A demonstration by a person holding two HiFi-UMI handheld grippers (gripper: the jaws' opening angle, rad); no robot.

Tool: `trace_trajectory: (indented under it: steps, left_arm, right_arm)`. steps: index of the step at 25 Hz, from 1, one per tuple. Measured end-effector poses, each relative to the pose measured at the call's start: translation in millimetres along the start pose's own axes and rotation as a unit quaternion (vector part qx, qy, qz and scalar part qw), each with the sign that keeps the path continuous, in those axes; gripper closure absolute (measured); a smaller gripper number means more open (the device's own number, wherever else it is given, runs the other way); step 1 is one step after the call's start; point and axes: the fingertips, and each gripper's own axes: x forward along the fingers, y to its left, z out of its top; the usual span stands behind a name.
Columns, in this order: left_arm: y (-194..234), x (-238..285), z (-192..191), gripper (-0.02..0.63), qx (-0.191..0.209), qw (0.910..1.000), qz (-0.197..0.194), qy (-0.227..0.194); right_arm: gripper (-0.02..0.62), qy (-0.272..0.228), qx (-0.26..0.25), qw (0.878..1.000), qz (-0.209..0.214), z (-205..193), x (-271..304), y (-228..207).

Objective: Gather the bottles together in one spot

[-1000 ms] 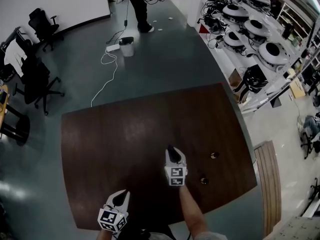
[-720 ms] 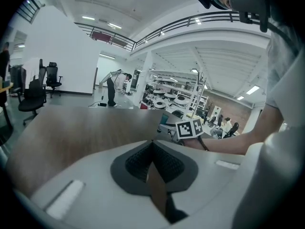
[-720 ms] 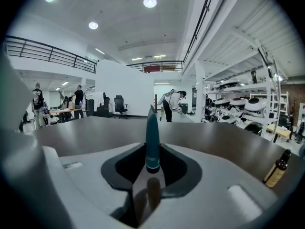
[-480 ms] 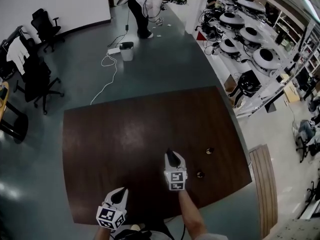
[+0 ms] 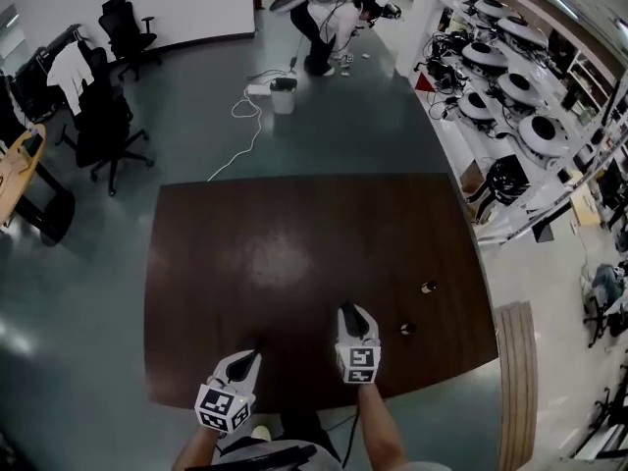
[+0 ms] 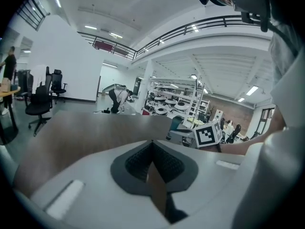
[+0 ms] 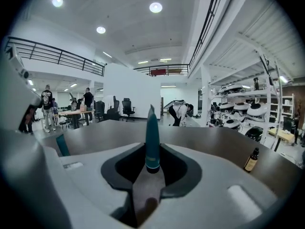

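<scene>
bottles (image 5: 429, 287) well apart from closed jaws

A dark brown wooden bench (image 5: 275, 253) carries two small bottles near its right edge, set apart from each other: the farther bottle (image 5: 429, 287) and the nearer bottle (image 5: 407, 329)

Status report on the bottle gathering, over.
Left gripper shut, empty. Right gripper shut on teal bottle. Two small bottles apart on table, to its right. Nothing between.
</scene>
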Motion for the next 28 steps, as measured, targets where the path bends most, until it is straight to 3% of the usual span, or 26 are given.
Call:
trace_trajectory:
  steps: [18, 28]
  left_arm:
    - [42.4, -52.8, -27.5, 0.606, -0.021, 0.9976, 0.066, -0.007]
    - [54.2, -68.3, -43.6, 0.606, -0.031, 0.9956, 0.089, 0.002]
  right_arm:
    - [0.500, 0.026, -0.021, 0.990, 0.137, -34.0, -6.2, 144.8]
    - [0.500, 0.046, -0.037, 0.982, 0.177, -59.5, 2.0, 183.1]
